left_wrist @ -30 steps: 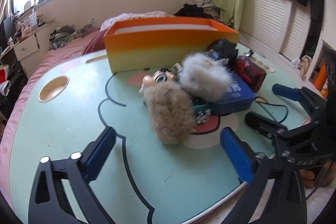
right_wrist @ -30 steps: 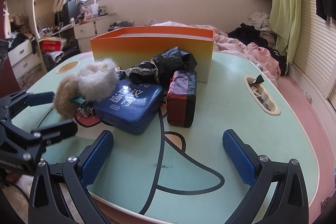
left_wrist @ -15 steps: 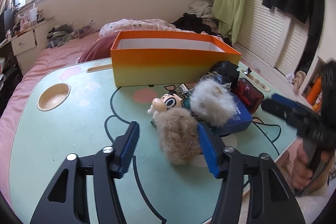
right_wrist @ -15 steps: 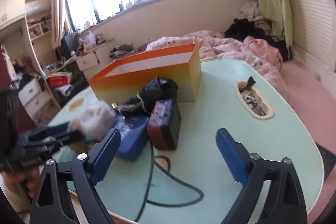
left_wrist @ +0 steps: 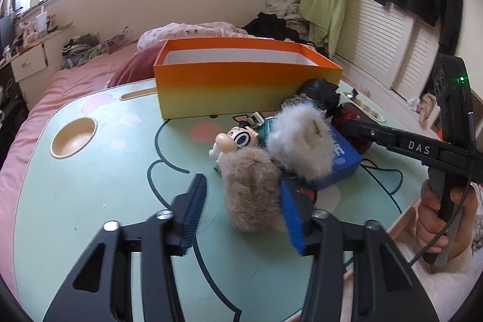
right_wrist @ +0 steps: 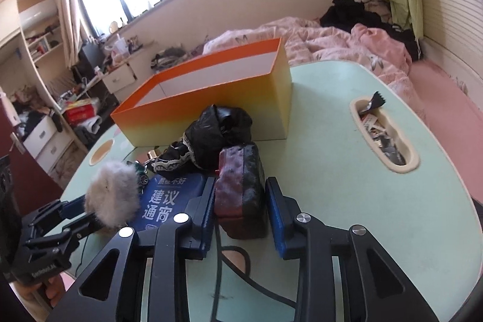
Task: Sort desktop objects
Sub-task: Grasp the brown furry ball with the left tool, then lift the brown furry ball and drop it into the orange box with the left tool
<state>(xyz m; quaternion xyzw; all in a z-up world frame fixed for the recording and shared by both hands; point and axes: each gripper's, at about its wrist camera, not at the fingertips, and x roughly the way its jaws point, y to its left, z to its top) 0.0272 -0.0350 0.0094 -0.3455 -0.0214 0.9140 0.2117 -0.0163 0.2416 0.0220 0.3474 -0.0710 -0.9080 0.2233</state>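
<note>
Landmark: orange box (left_wrist: 238,86), open-topped, at the far side of the green table (left_wrist: 90,186); every place below is given from it.
Left gripper (left_wrist: 241,210): jaws closing around the tan fur ball (left_wrist: 249,189), which lies well in front of the box. Its right pad touches the fur; the left pad shows a gap to it, so the ball is between the jaws but not yet pinched.
Cartoon figure (left_wrist: 235,141): between the tan fur ball and the box front, touching the fur's far end.
White fur ball (left_wrist: 300,142): right of the figure, resting on the blue tin (right_wrist: 169,198), nearer the box than the tan one.
Black bag (right_wrist: 217,135): crumpled against the box's front wall.
Right gripper (right_wrist: 240,212): jaws closing on the dark red case (right_wrist: 241,189), which lies in front of the black bag; the pads sit at its two sides, and whether both already press I cannot tell.
Risk, left: fur compresses, so the pads may catch only hair and the ball could slide out on lifting; a chain to the figure, if any, could drag it along.
Risk, right: the case touches the tin, and the left pad sits in that seam, so it may nudge or snag the tin.
Risk, shared: a black cable (right_wrist: 229,270) runs under the right gripper and could tangle.
</note>
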